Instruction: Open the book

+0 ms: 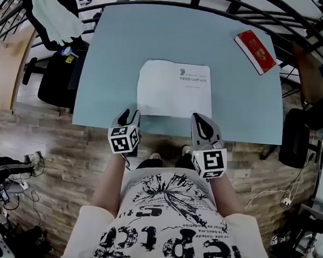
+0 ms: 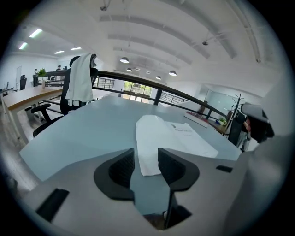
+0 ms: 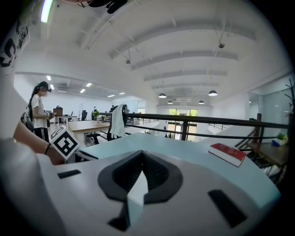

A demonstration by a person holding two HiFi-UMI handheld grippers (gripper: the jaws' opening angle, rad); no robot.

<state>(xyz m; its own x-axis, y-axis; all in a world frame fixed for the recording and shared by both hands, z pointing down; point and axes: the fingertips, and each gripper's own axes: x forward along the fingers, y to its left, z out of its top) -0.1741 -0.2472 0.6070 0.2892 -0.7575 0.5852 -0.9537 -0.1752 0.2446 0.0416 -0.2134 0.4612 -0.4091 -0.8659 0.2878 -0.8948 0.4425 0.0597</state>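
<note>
A white book (image 1: 175, 88) lies on the pale blue table (image 1: 117, 51) near its front edge, showing white paper with a little print on the right half. In the left gripper view the book's (image 2: 170, 136) left leaf bulges upward. My left gripper (image 1: 128, 115) is at the book's near left corner. Its jaws (image 2: 146, 161) stand open, with the corner of the leaf just beyond the gap and nothing pressed between the pads. My right gripper (image 1: 199, 120) is at the near right corner with its tips together (image 3: 142, 154). I cannot tell whether they pinch paper.
A red book (image 1: 256, 51) lies at the table's far right, also visible in the right gripper view (image 3: 227, 153). A black chair draped with a white garment (image 1: 54, 13) stands at the table's left. A dark railing (image 1: 214, 0) runs behind the table. A person (image 3: 39, 110) stands far off.
</note>
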